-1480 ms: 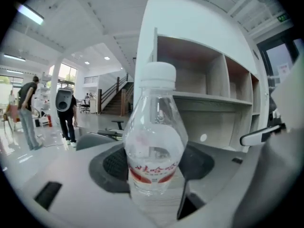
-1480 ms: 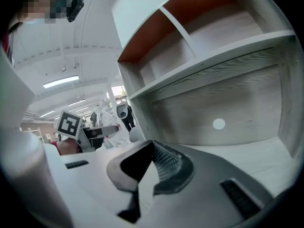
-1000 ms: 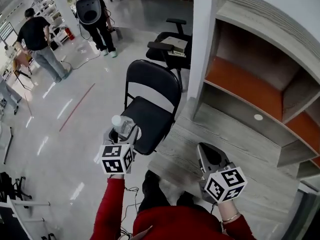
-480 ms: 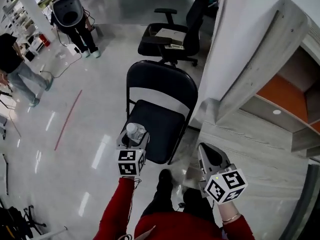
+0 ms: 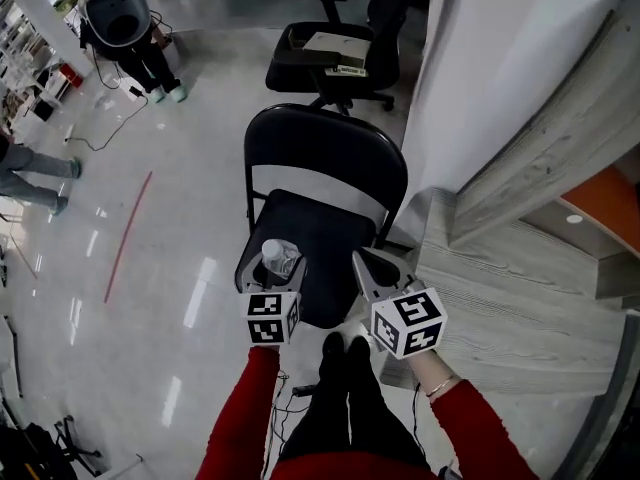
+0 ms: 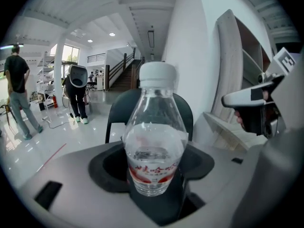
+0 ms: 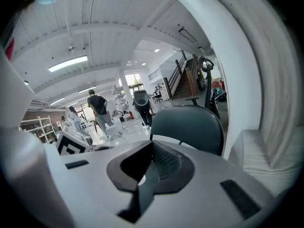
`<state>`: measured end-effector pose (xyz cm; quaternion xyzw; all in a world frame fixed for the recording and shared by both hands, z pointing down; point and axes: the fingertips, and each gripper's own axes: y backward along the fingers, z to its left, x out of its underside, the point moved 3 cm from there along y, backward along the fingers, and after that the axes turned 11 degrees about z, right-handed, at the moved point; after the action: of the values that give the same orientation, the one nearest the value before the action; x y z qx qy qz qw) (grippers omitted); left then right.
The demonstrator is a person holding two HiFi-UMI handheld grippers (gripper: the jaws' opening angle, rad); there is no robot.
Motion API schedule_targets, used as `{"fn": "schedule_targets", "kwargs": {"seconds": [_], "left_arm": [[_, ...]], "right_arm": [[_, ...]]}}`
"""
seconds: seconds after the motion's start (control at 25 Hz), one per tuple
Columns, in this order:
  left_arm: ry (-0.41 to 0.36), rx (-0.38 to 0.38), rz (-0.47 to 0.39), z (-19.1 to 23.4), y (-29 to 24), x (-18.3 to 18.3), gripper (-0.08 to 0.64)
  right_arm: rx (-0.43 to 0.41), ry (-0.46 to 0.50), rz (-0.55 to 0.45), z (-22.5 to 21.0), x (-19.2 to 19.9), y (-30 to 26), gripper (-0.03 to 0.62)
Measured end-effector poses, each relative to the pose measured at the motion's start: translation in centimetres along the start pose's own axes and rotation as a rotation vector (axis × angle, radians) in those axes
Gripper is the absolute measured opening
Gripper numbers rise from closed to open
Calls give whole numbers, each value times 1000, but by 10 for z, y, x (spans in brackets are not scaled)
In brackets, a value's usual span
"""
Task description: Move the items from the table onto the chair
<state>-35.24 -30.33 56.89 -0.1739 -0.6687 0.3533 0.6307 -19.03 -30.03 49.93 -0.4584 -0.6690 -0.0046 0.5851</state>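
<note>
Left tongs point(image 5: 271, 271) clamped on water bottle point(image 6: 154, 141), above chair point(image 5: 322, 223), right tongs point(image 5: 368, 268) together, seemingly empty

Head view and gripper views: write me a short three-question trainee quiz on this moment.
1. True or false: the left tool is clamped on a bottle.
2. What is between the jaws of the right tool? A a bottle; B nothing; C a cup.
3. Fill in: the cap on the bottle is ____ in colour.
Key: 1 true; 2 B; 3 white.
</note>
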Motion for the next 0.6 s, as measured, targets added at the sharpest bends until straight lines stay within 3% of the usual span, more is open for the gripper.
{"fn": "schedule_targets", "kwargs": {"seconds": [0.32,0.6], "left_arm": [[-3,2,21,15,-67,25,293],[-46,18,64,13,-132,61,293]], "right_arm": [[13,-70,34,-40,19,-68,12],[14,-65,69,-51,43,-96,12]]}}
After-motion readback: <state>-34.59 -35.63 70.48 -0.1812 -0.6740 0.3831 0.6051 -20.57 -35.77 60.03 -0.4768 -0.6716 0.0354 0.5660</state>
